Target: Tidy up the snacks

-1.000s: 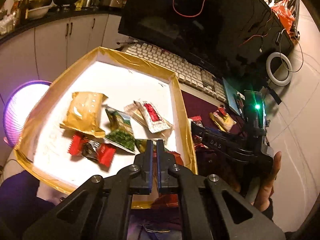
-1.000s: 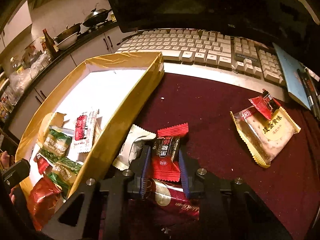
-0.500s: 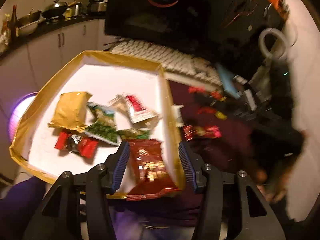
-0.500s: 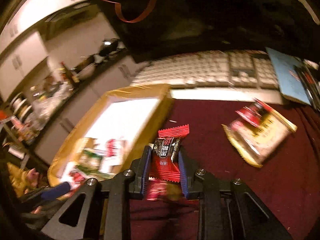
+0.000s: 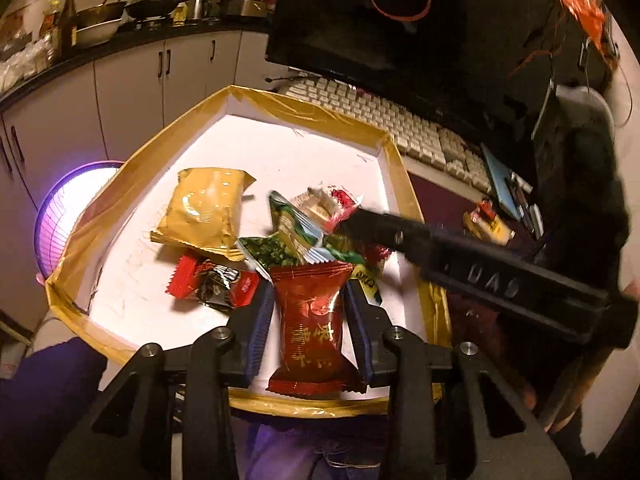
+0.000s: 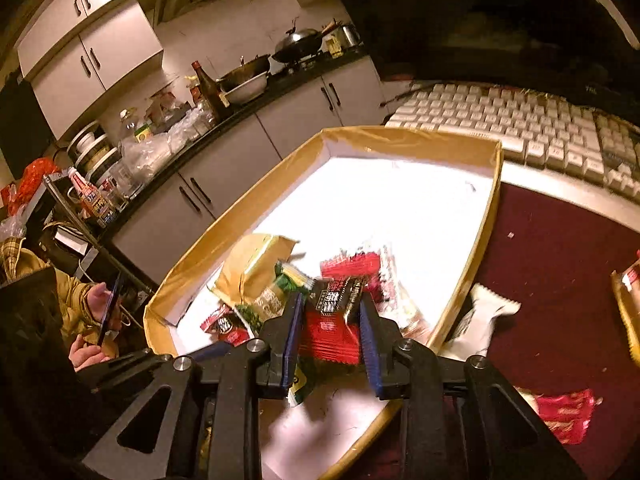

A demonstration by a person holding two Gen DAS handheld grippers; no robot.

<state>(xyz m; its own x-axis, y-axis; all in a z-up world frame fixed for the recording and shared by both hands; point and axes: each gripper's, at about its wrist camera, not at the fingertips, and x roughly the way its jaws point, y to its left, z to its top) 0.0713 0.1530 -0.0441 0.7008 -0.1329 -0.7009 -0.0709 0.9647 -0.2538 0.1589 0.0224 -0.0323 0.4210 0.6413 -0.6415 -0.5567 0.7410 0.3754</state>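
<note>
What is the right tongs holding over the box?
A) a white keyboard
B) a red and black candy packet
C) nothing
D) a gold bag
B: in the right wrist view the right tongs are shut on a red and black candy packet, held over the gold-edged box.

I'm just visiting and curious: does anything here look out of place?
Yes. A white crinkled snack packet lies on the maroon mat, against the outside of the gold-taped white tray, while most snacks sit piled inside it.
</note>
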